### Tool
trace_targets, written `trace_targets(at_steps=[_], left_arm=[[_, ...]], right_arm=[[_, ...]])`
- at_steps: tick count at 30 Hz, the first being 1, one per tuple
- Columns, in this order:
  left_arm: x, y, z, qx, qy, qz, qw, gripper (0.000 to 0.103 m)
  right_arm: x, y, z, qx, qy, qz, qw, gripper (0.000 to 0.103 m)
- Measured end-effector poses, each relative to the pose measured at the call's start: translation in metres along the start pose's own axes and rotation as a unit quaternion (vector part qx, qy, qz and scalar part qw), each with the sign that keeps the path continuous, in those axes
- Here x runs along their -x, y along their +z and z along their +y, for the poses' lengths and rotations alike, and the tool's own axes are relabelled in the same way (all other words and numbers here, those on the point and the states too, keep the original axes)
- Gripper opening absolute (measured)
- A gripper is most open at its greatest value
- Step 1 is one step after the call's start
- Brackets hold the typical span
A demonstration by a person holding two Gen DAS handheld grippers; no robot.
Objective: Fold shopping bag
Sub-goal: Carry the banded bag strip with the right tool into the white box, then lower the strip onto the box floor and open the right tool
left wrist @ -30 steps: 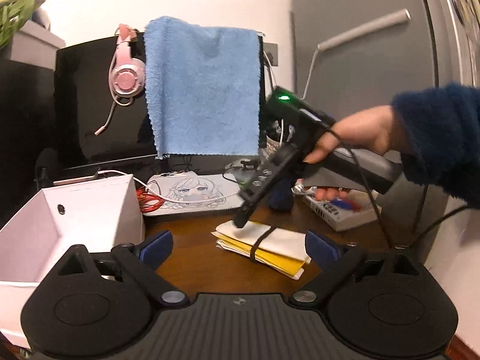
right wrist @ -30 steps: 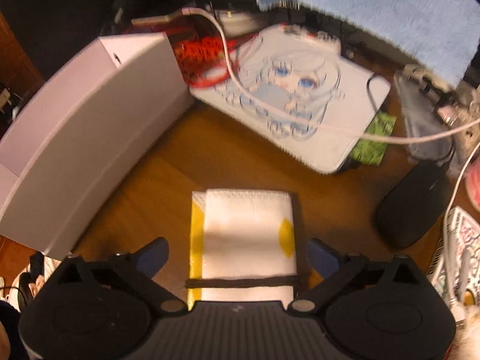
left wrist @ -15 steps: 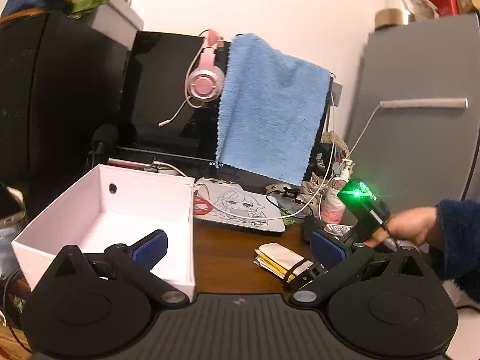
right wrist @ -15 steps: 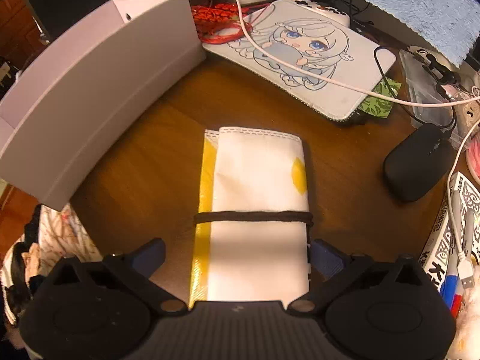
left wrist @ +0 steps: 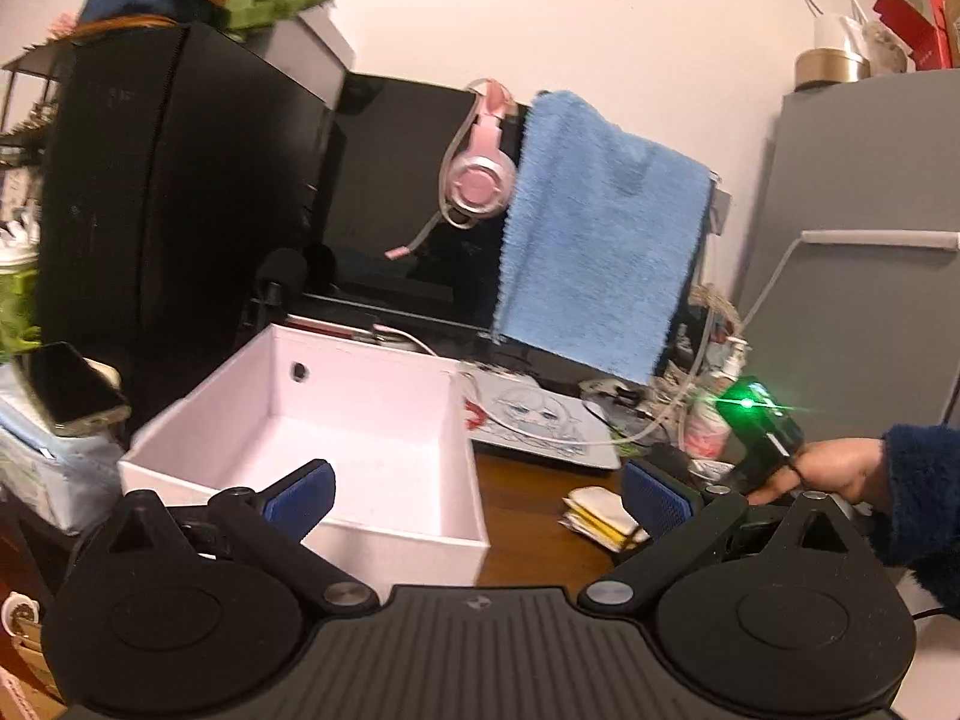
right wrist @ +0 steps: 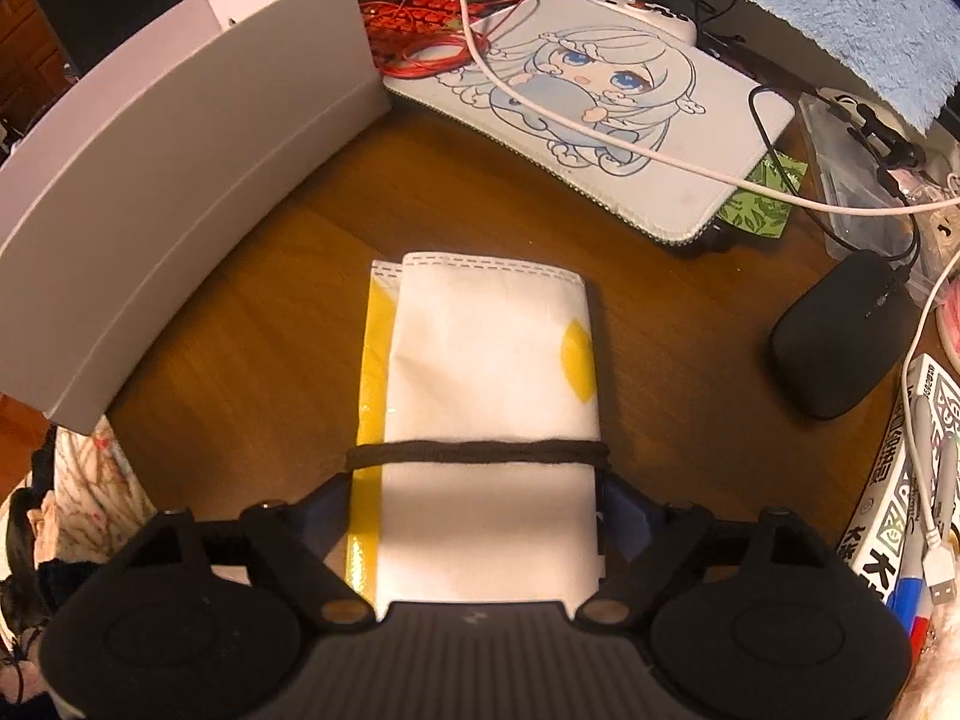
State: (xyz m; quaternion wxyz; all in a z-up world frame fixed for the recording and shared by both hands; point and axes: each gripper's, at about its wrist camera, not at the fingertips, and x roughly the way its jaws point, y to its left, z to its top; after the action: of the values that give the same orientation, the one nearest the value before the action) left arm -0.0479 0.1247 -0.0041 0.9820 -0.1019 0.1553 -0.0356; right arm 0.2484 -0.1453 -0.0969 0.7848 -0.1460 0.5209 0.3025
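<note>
My right hand-held gripper (right wrist: 480, 516) has its jaws straddling the near end of the folded shopping bag (right wrist: 486, 372), pads close against both long edges; I can't tell if they're actually pinching yet. The bag lies flat on the wood bench (right wrist: 264, 312), a white and yellow bundle cinched by a black elastic band (right wrist: 480, 453) just ahead of my fingertips. I judge it light, soft non-woven fabric, a bit slick, so it will squash and could slide out; best hold looks like the banded section, where the layers are bound tight. My left hand-held gripper (left wrist: 474, 489) is spread wide and holds nothing, hovering above the near corner of the open white box (left wrist: 360, 420). Beyond the bag sit the printed pouch (right wrist: 600, 102), the black mouse (right wrist: 840, 336) to the right, and the blue towel (left wrist: 600, 228) hanging at the back.
</note>
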Motion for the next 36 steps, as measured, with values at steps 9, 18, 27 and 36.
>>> trace_targets(at_steps=[9,18,27,36], left_arm=[[0.014,-0.003,0.029,0.018,0.008,-0.015,0.9997,0.102],[0.016,-0.01,0.063,0.047,0.031,-0.016,0.9983,0.102],[0.019,-0.014,0.094,0.063,0.072,-0.014,0.9953,0.102],[0.006,-0.017,0.112,0.071,0.085,-0.001,0.9939,0.102]], right_arm=[[0.078,0.032,0.026,0.037,0.009,-0.08,0.996,0.08],[0.139,0.128,0.121,0.146,0.093,-0.157,0.972,0.08],[0.008,0.201,0.215,0.283,0.082,-0.014,0.956,0.079],[-0.077,0.212,0.235,0.368,0.039,0.05,0.928,0.081]])
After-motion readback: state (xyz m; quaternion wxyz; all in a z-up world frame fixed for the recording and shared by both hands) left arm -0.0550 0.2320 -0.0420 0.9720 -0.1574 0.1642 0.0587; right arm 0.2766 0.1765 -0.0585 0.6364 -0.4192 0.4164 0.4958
